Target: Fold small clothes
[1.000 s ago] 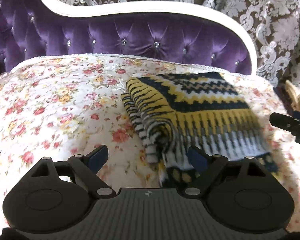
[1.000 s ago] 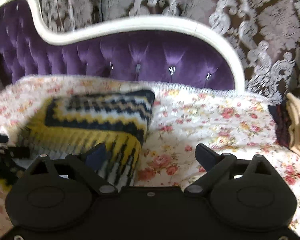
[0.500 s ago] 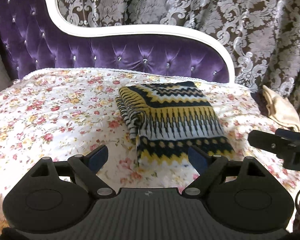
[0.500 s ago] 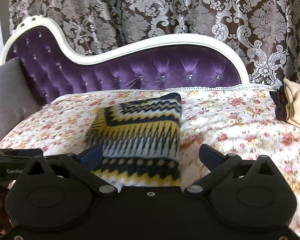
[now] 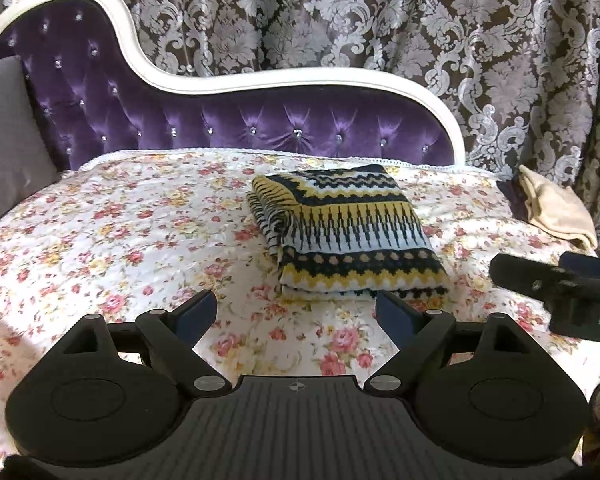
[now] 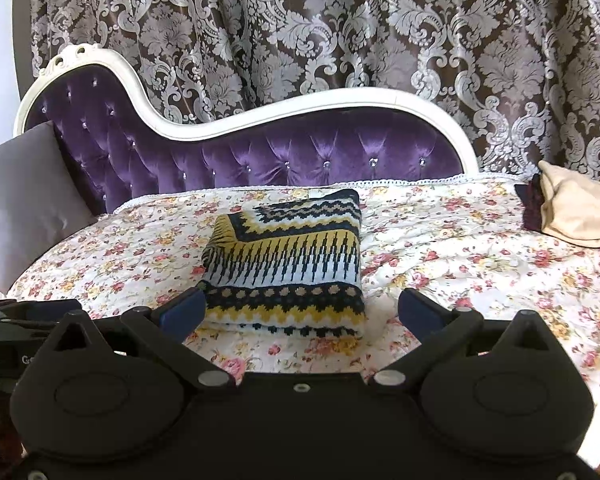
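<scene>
- The patterned knit garment (image 5: 348, 232) lies folded into a compact rectangle on the floral cover (image 5: 120, 232) of the purple chaise (image 5: 228, 120), near the middle of the seat and a little toward the backrest.
- A second ago both cameras sat close over the knit, which filled the lower view; now both have drawn back and up, so the whole bundle shows, with bare cover between it and the tips.
- The left gripper (image 5: 296, 312) has its jaws spread wide with nothing between them; the right gripper (image 6: 300, 312) is likewise wide and empty.
- Neither gripper touches the cloth, which has kept its shape since release.
- My reading: this fold is finished and the hands are retreating.
- A beige cloth (image 6: 576, 212) on a dark item (image 6: 530, 208) sits at the right end, well apart; it may be next.
</scene>
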The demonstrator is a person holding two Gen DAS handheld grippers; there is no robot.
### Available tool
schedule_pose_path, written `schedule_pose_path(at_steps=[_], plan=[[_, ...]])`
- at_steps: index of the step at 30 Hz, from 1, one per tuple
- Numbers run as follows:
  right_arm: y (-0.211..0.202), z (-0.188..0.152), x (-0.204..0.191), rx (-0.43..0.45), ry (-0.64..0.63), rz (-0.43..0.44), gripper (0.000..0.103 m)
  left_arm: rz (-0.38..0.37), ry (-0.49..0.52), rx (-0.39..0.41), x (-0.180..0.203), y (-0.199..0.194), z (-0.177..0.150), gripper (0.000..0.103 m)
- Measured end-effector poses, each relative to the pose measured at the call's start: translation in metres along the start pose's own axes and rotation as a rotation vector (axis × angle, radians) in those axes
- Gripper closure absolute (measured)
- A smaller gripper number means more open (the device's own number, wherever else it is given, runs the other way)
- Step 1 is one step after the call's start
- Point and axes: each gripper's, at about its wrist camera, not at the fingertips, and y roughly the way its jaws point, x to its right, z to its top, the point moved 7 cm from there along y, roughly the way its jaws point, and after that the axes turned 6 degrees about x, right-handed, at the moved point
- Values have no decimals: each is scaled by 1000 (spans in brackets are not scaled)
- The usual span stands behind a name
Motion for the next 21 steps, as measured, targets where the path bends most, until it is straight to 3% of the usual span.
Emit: schedule_pose_path(at_steps=[8, 21], plan=[[-18, -8, -4, -12, 2, 10, 1, 45, -30, 39, -5, -28, -4, 16], [-26, -9, -12, -6, -68, -63, 1, 96, -80, 0, -19, -30, -12, 16]])
